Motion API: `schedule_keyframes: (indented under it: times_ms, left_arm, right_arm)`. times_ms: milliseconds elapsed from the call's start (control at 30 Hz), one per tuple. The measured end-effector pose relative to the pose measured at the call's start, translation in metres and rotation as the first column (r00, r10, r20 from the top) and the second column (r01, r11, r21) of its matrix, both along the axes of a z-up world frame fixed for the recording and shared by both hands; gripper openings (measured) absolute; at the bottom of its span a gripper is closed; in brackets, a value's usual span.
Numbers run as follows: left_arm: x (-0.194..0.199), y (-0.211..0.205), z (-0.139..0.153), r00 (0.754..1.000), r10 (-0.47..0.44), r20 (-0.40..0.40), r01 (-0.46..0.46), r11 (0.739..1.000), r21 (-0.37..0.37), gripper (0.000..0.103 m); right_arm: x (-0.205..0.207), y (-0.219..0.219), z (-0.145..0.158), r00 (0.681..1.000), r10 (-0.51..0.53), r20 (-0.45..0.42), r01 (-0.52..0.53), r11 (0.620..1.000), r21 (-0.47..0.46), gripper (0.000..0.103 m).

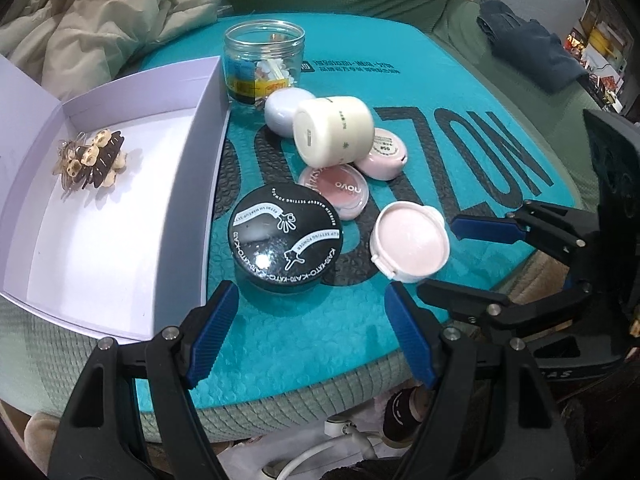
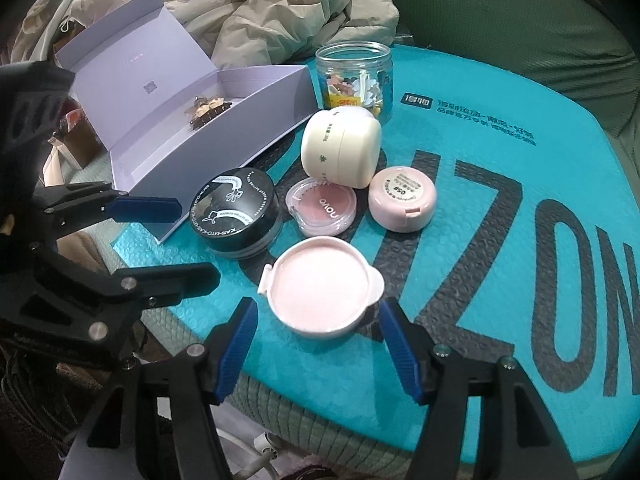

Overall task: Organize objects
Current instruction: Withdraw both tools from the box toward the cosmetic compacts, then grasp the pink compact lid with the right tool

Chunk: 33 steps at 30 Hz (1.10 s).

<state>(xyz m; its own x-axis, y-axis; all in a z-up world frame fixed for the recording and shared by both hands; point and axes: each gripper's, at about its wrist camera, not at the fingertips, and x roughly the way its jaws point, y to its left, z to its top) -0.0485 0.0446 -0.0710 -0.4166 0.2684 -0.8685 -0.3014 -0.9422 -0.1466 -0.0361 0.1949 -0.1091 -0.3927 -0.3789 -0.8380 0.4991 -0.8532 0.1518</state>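
A black setting-powder jar (image 1: 286,240) stands on the teal mat just beyond my left gripper (image 1: 311,294), which is open with nothing between its fingers. A white compact with a pale pink top (image 2: 322,292) lies at the tips of my right gripper (image 2: 319,310); its jaws are open and straddle its near edge without pressing. Behind them are a clear pink blush pot (image 2: 322,206), a pink labelled compact (image 2: 402,200), a cream jar on its side (image 2: 340,152) and a pale round pot (image 1: 282,110). A brown hair clip (image 1: 92,158) lies in the open lilac box (image 1: 132,240).
A clear plastic jar (image 1: 264,64) holding small bits stands behind the pile. A beige quilted jacket (image 2: 280,8) is heaped behind the box, and dark cloth (image 1: 528,52) lies at the far right. The mat's front edge (image 1: 280,392) drops off to cables below.
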Motion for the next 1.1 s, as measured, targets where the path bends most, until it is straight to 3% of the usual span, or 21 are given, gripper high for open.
schedule_keyframes:
  times_ms: [200,267,500,667,833,967,1100]
  left_arm:
    - [-0.002,0.004,0.0,0.999,-0.007,-0.033,0.006,1.0,-0.017,0.075]
    - [-0.005,0.005,0.001,0.999,0.0,-0.037,-0.001,1.0,-0.008,0.075]
    - [-0.01,0.012,-0.001,0.997,0.041,-0.062,-0.041,0.999,-0.006,0.075]
    - [-0.012,0.016,-0.003,0.994,0.072,-0.082,-0.073,0.997,-0.014,0.075]
    - [-0.014,0.025,-0.005,0.994,0.051,-0.099,-0.056,0.997,-0.048,0.075]
    - [-0.01,0.035,-0.006,0.996,-0.004,-0.089,0.005,1.0,0.003,0.075]
    - [-0.011,0.045,-0.009,0.995,-0.018,-0.099,0.014,0.999,-0.035,0.075]
  right_arm:
    - [-0.008,-0.002,-0.01,1.0,0.01,-0.004,-0.01,1.0,-0.002,0.064]
    - [-0.008,-0.001,-0.013,1.0,0.015,0.0,-0.015,1.0,-0.004,0.06]
    - [-0.015,0.027,-0.014,0.998,-0.056,-0.03,0.055,0.998,-0.014,0.058]
    - [-0.02,0.049,-0.014,0.996,-0.087,-0.015,0.086,0.992,-0.092,0.058]
    - [-0.021,0.059,-0.015,0.996,-0.089,-0.001,0.088,0.985,-0.151,0.058]
    - [-0.021,0.062,-0.015,0.996,-0.09,0.001,0.089,0.98,-0.181,0.058]
    - [-0.021,0.064,-0.016,0.995,-0.095,0.006,0.095,0.973,-0.209,0.058]
